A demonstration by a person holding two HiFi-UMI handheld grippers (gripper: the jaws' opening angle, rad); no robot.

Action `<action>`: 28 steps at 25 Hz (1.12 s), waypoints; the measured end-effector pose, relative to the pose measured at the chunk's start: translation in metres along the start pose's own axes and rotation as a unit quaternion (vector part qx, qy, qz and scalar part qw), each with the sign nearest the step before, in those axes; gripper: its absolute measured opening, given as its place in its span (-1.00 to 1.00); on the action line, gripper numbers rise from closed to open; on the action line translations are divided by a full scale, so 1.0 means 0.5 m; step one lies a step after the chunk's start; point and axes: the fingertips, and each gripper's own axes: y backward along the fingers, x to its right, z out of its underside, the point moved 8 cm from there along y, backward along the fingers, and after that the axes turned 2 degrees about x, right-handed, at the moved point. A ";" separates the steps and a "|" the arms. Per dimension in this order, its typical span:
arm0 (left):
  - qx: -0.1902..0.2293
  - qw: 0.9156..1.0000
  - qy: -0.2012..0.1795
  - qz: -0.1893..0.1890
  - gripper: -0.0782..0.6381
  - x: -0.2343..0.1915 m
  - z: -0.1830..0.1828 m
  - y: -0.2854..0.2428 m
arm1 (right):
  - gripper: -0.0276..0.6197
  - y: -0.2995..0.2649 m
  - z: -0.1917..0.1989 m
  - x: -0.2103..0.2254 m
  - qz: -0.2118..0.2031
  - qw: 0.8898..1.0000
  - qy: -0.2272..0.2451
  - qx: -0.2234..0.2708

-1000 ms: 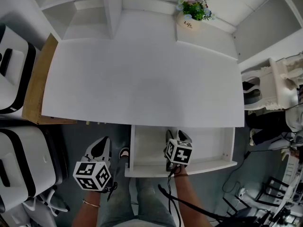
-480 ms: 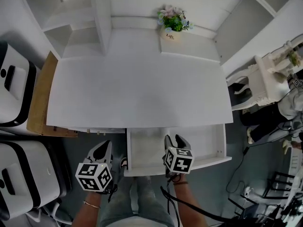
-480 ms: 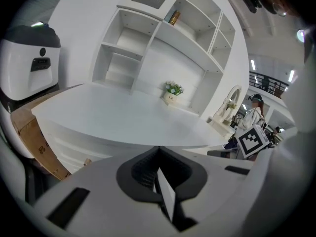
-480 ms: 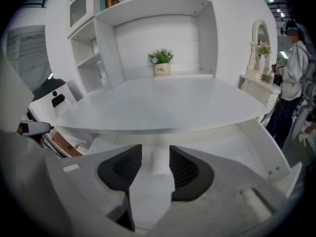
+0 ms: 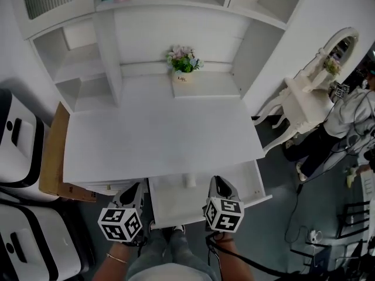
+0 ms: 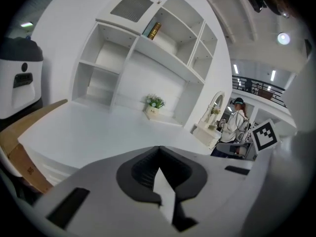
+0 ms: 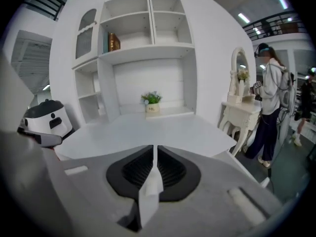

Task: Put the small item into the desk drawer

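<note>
The white desk (image 5: pixel 158 133) has its drawer (image 5: pixel 258 184) pulled out under the front edge. A small white item (image 5: pixel 190 180) lies inside the drawer, close under the desk edge. My right gripper (image 5: pixel 220 187) hovers over the drawer's front right part, a little right of the item. Its jaws are closing, and the right gripper view (image 7: pixel 154 151) shows only a thin slit with nothing between them. My left gripper (image 5: pixel 135 192) hangs outside the drawer's left wall. Its jaws meet, shut and empty, in the left gripper view (image 6: pixel 159 151).
A flower pot (image 5: pixel 183 66) stands at the back of the desk under white shelves (image 5: pixel 82 75). White-and-black machines (image 5: pixel 17 139) and a brown board (image 5: pixel 53 151) flank the desk's left. A white dressing table (image 5: pixel 304 92) and a standing person (image 5: pixel 345 113) are at the right.
The right gripper's jaws, wide apart inside the drawer a second ago, have drawn together and pulled back. The small white item now shows in the drawer. The head view has tilted up.
</note>
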 end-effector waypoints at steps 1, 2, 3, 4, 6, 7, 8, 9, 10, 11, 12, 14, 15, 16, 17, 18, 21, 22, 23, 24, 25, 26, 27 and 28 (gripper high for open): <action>0.007 1.000 -0.008 0.004 -0.78 0.009 -0.017 -0.002 | -0.85 0.016 -0.022 0.006 0.007 1.000 -0.003 0.019; 0.015 1.000 -0.015 0.008 -0.78 0.016 -0.034 -0.003 | -0.89 0.030 -0.043 0.011 0.013 0.999 -0.006 0.038; 0.022 0.999 -0.020 0.012 -0.78 0.024 -0.050 -0.004 | -0.90 0.044 -0.062 0.017 0.018 0.998 -0.008 0.055; 0.029 0.999 -0.025 0.016 -0.78 0.031 -0.067 -0.005 | -0.90 0.056 -0.080 0.023 0.022 0.997 -0.009 0.070; 0.044 0.998 -0.033 0.026 -0.78 0.048 -0.100 -0.002 | -0.90 0.082 -0.113 0.037 0.031 0.995 -0.008 0.097; 0.053 0.997 -0.038 0.031 -0.78 0.057 -0.117 0.001 | -0.90 0.095 -0.129 0.044 0.035 0.993 -0.008 0.108; 0.063 0.996 -0.043 0.035 -0.78 0.065 -0.135 0.005 | -0.90 0.107 -0.143 0.052 0.039 0.992 -0.007 0.119; 0.072 0.995 -0.049 0.039 -0.78 0.073 -0.153 0.008 | -0.90 0.117 -0.157 0.060 0.043 0.991 -0.005 0.129; 0.082 0.994 -0.057 0.042 -0.78 0.079 -0.171 0.011 | -0.90 0.128 -0.171 0.068 0.048 0.989 -0.003 0.138; 0.092 0.993 -0.065 0.044 -0.78 0.085 -0.189 0.014 | -0.90 0.138 -0.184 0.075 0.052 0.988 -0.001 0.147; 0.101 0.991 -0.074 0.046 -0.78 0.091 -0.208 0.017 | -0.90 0.148 -0.197 0.082 0.056 0.986 0.000 0.155; 0.122 0.988 -0.088 0.048 -0.78 0.102 -0.242 0.024 | -0.90 0.173 -0.220 0.095 0.064 0.983 0.001 0.172; 0.132 0.986 -0.094 0.048 -0.78 0.108 -0.258 0.028 | -0.90 0.186 -0.230 0.100 0.068 0.981 0.000 0.180; 0.140 0.984 -0.099 0.048 -0.78 0.113 -0.272 0.030 | -0.90 0.197 -0.239 0.104 0.071 0.980 -0.001 0.188; 0.148 0.982 -0.104 0.048 -0.78 0.119 -0.284 0.031 | -0.90 0.208 -0.247 0.109 0.075 0.978 -0.002 0.194; 0.153 0.981 -0.108 0.049 -0.78 0.124 -0.294 0.030 | -0.90 0.216 -0.253 0.112 0.078 0.977 -0.004 0.200; 0.164 0.979 -0.111 0.051 -0.78 0.136 -0.311 0.027 | -0.90 0.233 -0.261 0.120 0.085 0.974 -0.007 0.209; 0.165 0.979 -0.111 0.052 -0.78 0.139 -0.312 0.026 | -0.90 0.237 -0.260 0.122 0.086 0.974 -0.008 0.210; 0.166 0.979 -0.111 0.053 -0.78 0.141 -0.313 0.025 | -0.90 0.240 -0.259 0.124 0.087 0.974 -0.010 0.209; 0.166 0.978 -0.111 0.054 -0.78 0.144 -0.313 0.023 | -0.90 0.241 -0.257 0.125 0.088 0.974 -0.011 0.209; 0.165 0.979 -0.110 0.056 -0.78 0.146 -0.313 0.022 | -0.90 0.243 -0.255 0.126 0.089 0.974 -0.012 0.208; 0.164 0.979 -0.108 0.057 -0.78 0.148 -0.312 0.020 | -0.90 0.243 -0.253 0.127 0.089 0.974 -0.012 0.207; 0.163 0.979 -0.107 0.058 -0.78 0.150 -0.310 0.018 | -0.90 0.243 -0.251 0.128 0.089 0.975 -0.011 0.205; 0.162 0.979 -0.106 0.059 -0.78 0.151 -0.308 0.016 | -0.90 0.241 -0.249 0.129 0.089 0.975 -0.010 0.203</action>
